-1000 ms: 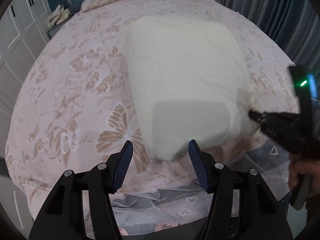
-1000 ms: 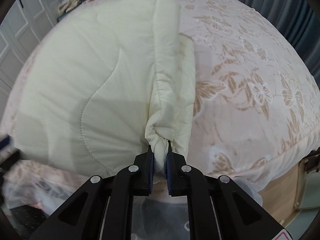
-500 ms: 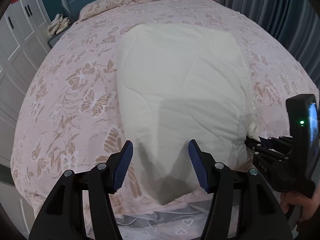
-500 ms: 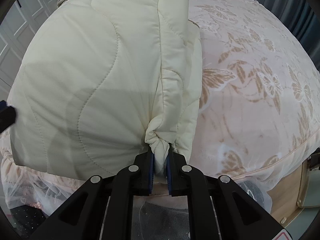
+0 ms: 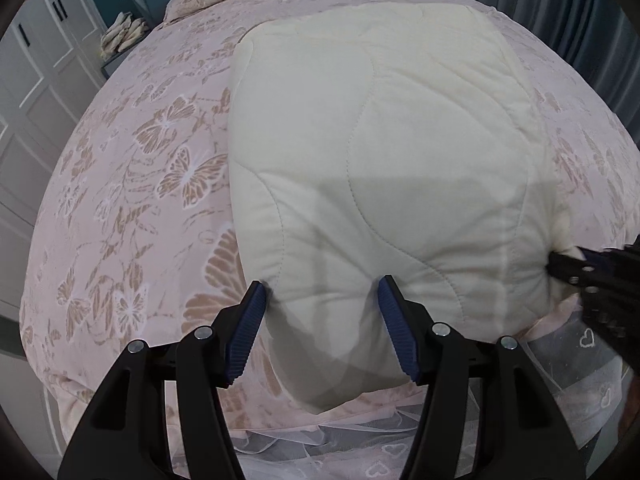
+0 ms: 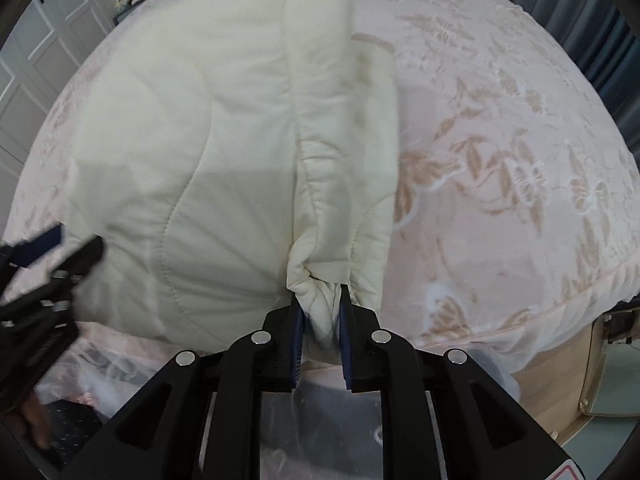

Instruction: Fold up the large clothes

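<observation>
A cream quilted garment (image 5: 400, 140) lies folded into a rough rectangle on the bed, with its near edge hanging over the foot. My left gripper (image 5: 322, 284) stands open low over the near left corner, and the cloth lies between its blue pads (image 5: 246, 320) without being pinched. My right gripper (image 6: 321, 296) holds a bunched near right corner of the garment (image 6: 316, 280); its jaws are opening, and the bunch still fills the gap between the pads. In the left wrist view the right gripper (image 5: 576, 264) shows at the right edge. The left gripper (image 6: 52, 248) appears at the left of the right wrist view.
The bed carries a pink bedspread with a butterfly pattern (image 5: 168, 168) and a lace skirt (image 5: 360, 452) at its foot. White wardrobe doors (image 5: 28, 92) stand to the left and grey curtains (image 5: 580, 12) to the right. A wooden piece (image 6: 560, 364) sits beside the bed's right corner.
My left gripper has come down and closer to the garment's near left corner, which now lies between its fingers. The right gripper's jaws have spread slightly around the bunched corner.
</observation>
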The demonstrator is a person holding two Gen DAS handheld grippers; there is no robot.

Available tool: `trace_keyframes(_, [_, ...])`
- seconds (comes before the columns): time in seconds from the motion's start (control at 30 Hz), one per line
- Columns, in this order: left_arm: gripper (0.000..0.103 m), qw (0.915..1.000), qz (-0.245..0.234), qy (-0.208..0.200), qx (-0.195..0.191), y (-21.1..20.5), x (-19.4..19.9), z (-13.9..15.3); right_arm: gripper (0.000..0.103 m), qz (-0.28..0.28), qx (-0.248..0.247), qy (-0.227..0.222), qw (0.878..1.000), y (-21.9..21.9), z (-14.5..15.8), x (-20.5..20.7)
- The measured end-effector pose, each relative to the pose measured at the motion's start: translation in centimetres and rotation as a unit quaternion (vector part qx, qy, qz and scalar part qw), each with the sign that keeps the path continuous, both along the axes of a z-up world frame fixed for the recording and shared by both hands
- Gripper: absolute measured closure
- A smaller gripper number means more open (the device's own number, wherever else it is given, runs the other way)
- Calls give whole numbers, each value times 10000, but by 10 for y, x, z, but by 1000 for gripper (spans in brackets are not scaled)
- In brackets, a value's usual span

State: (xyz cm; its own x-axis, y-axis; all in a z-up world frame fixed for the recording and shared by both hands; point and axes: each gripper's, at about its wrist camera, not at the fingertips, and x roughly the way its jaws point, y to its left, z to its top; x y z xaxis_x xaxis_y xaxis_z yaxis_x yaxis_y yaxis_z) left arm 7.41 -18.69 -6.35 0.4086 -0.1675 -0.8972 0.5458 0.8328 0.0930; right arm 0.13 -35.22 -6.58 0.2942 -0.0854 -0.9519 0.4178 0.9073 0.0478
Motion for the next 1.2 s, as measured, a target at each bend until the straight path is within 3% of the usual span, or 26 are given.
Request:
trace_keyframes(0.13, [46,9999,82,103,-64,1,6,0,73,-65,-286,-239,9993,0,34,0])
trace_keyframes(0.23, [46,9998,99,140,-65,-1,7,0,73,-99,-617,-450,9970,1,60,2])
trace_keyframes(0.33, [46,9997,123,204,-92,-1,10,1,73,14,-591,-585,9965,-1,73,15])
trace_keyframes(0.53, [45,9991,159,351,-158,-1,19,0,73,74,-484,-418,9979,-5,60,44])
trace_keyframes(0.97, [40,9990,127,396,-158,-9,28,1,78,59,-372,153,9992,-13,-1,72])
trace_keyframes(1.2, [42,9988,146,51,-467,-13,43,42,78,-5,-204,248,9995,-22,-17,81])
